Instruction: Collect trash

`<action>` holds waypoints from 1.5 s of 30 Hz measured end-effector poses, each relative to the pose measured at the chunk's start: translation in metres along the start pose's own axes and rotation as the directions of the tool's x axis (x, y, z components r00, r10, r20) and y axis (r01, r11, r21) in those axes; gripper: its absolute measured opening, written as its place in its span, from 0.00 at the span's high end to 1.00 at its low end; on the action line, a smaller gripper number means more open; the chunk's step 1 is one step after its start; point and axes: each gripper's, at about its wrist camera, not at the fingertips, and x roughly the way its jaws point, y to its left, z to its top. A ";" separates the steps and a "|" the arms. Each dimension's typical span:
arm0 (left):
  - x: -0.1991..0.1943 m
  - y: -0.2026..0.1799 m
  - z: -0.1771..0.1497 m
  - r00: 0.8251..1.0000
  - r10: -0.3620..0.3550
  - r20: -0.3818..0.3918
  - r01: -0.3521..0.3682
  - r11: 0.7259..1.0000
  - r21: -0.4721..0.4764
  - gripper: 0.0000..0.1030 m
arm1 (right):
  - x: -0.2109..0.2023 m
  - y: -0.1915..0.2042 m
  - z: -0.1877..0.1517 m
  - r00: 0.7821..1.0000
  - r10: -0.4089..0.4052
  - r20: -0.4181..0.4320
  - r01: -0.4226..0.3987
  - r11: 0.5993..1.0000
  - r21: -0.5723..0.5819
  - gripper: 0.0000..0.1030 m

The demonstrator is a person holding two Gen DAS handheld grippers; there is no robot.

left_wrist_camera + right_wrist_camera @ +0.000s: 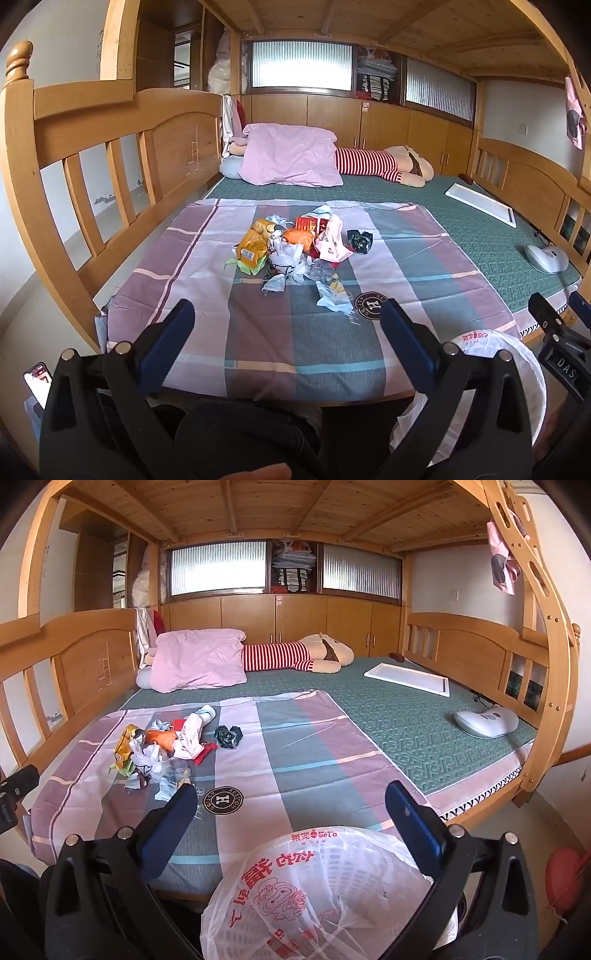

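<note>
A pile of trash (pixel 295 251) lies on the striped sheet (pixel 406 266) of the bed: a yellow wrapper (pixel 253 243), an orange wrapper (pixel 301 238), a pink-white packet (pixel 332 242), a dark crumpled wrapper (pixel 359 240) and crumpled clear plastic. The pile also shows in the right wrist view (pixel 166 749). My left gripper (pixel 288 321) is open and empty, short of the pile at the bed's near edge. My right gripper (pixel 291 805) is open and empty, above a white bin lined with a printed plastic bag (pixel 325 893).
A wooden bed rail (pixel 122 158) runs along the left. A pink pillow (pixel 291 155) and a striped plush toy (pixel 384 162) lie at the far end. A white board (pixel 406 679) and a white device (pixel 485 720) lie on the green mat at right. A phone (pixel 37 382) is at lower left.
</note>
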 end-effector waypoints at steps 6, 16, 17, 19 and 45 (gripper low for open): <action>0.000 -0.001 -0.001 1.000 0.000 -0.002 0.000 1.000 0.004 0.03 | -0.002 -0.004 0.001 1.000 -0.001 0.002 0.001 1.000 0.001 0.03; 0.001 -0.001 -0.001 1.000 -0.003 -0.014 0.003 1.000 0.007 0.03 | -0.004 0.003 0.001 1.000 0.004 0.005 -0.003 1.000 -0.014 0.03; 0.001 -0.001 -0.001 1.000 -0.003 -0.015 0.003 1.000 0.009 0.03 | -0.004 0.003 0.001 1.000 0.004 0.004 -0.004 1.000 -0.014 0.03; 0.002 0.000 -0.002 1.000 -0.003 -0.017 0.004 1.000 0.010 0.03 | -0.004 0.003 0.000 1.000 0.004 0.002 -0.004 1.000 -0.015 0.03; 0.005 -0.009 -0.006 0.999 0.000 -0.032 0.001 1.000 0.018 0.03 | -0.003 0.003 0.001 1.000 0.006 -0.006 -0.006 1.000 -0.015 0.03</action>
